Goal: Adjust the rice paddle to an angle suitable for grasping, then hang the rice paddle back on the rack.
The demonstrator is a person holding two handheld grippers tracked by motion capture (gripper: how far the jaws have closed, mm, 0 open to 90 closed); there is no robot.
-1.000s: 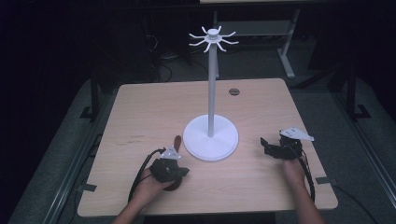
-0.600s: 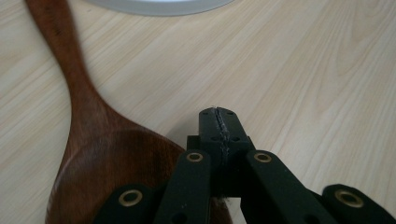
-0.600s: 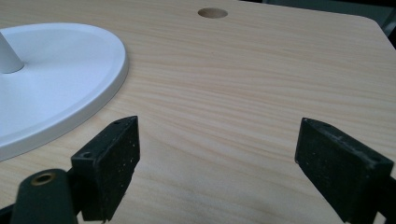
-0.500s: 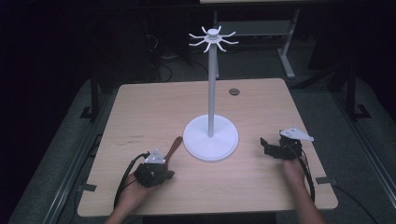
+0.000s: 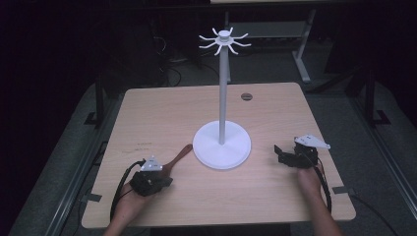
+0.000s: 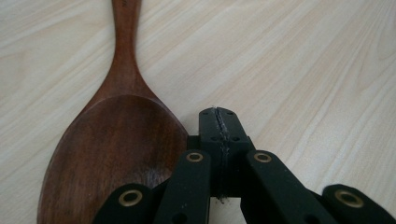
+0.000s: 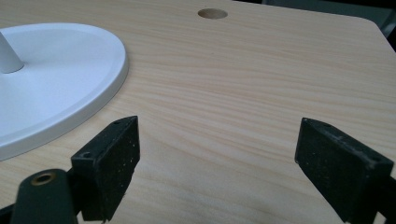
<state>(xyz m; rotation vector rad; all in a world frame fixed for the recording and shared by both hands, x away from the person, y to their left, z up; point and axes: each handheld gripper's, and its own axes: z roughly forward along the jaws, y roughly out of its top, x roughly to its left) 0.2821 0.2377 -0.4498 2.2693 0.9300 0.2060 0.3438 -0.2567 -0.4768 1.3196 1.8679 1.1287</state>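
Left tool [image 5: 162, 180]: in my left hand [image 5: 129, 206], lower left of the high view, low over the bench [image 5: 162, 113]; its jaws are pressed together with nothing between them, the closed tip [image 6: 218, 128] sitting just to the right of the spoon's bowl in the left gripper view.
Wooden spoon [image 5: 178, 156]: dark brown, lying flat on the bench, left of centre in the high view; its handle runs up and right toward the stand's base, its bowl [image 6: 114, 158] lies at my left tool. Whether bowl and tool touch I cannot tell.
White stand [image 5: 223, 93]: centre of the high view, upright pole on a round base [image 5: 222, 146], ring of hooks [image 5: 224, 40] at the top; part of the base fills the upper left of the right gripper view [image 7: 56, 79].
Bench hole [image 5: 246, 97]: small round opening, right of the pole, toward the far edge.
Right tool [image 5: 281, 153]: in my right hand [image 5: 309, 178], lower right of the high view, jaws spread wide and empty, pointing left toward the base, well apart from the spoon.
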